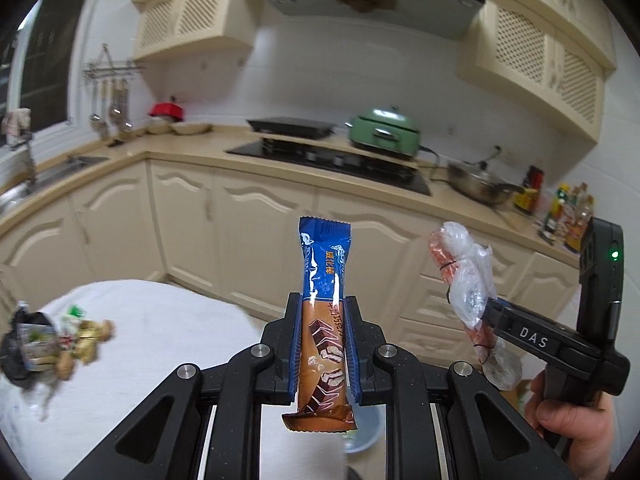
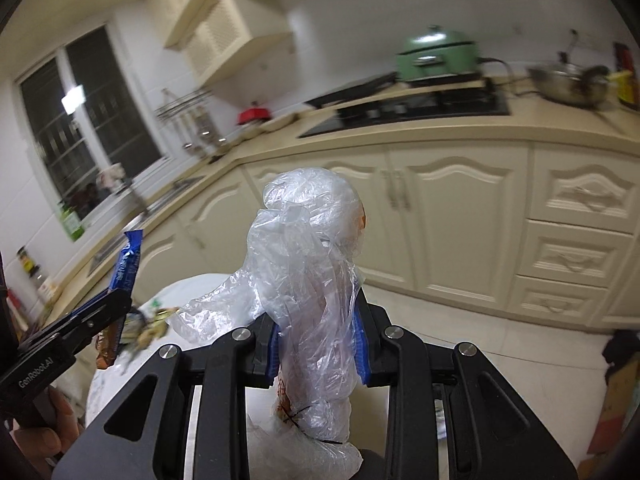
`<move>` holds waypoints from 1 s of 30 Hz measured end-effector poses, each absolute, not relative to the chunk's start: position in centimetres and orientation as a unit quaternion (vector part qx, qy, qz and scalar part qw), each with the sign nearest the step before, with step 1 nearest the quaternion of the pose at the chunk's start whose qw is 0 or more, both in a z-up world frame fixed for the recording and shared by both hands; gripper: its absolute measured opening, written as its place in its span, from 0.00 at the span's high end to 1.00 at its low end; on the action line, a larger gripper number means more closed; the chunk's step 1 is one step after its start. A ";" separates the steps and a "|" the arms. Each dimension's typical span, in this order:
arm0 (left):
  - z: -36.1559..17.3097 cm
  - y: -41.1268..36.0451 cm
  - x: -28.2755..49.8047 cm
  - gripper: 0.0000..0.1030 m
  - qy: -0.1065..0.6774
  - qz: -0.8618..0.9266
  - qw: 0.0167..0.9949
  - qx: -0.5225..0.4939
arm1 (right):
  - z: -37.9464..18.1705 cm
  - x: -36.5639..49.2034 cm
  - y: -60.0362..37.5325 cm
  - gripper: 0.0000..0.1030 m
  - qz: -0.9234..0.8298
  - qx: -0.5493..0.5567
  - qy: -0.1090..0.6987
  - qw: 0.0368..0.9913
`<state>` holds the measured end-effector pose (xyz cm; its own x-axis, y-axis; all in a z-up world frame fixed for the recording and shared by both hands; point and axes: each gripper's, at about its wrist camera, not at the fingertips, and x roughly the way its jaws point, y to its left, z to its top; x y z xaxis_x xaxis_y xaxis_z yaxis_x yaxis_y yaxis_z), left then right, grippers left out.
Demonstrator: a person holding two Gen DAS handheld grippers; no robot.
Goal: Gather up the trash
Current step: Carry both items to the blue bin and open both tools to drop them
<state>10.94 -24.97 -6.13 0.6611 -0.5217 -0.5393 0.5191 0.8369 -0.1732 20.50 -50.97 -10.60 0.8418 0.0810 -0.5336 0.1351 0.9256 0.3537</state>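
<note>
With a snack wrapper (image 1: 325, 316) clamped in the left gripper (image 1: 323, 344) jaws and a crumpled plastic bag (image 2: 316, 280) in the right gripper (image 2: 318, 344) jaws, two pieces are lifted but not yet discarded, while a pile of trash (image 1: 56, 344) is left at the left edge of the white-covered counter (image 1: 160, 320).

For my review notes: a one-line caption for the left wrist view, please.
Left gripper clamps a snack wrapper; right gripper holds crumpled plastic wrap, above a white table.

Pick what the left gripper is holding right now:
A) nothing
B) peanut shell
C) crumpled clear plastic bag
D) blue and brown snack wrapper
D: the left gripper has its jaws shut on the blue and brown snack wrapper; the clear plastic bag sits in the right gripper.
</note>
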 end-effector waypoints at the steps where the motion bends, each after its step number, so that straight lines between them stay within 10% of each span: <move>1: -6.3 -25.4 11.7 0.85 0.300 -0.290 0.909 -0.002 | -10.8 20.4 -51.7 0.72 -0.021 0.196 0.282 0.939; 25: -22.7 -45.7 31.1 0.82 0.513 -0.328 0.789 0.082 | -30.7 25.5 -64.8 0.70 -0.103 0.298 0.428 0.847; 30: -24.0 -47.6 32.9 0.28 0.514 -0.307 0.794 0.109 | -33.6 26.4 -65.9 0.58 -0.111 0.311 0.450 0.830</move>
<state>32.88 -47.62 -23.96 0.2832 -0.3754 -0.8825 0.5994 0.7876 -0.1426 26.44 -65.93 -33.62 0.5711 0.0954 -0.8153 0.4644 0.7815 0.4167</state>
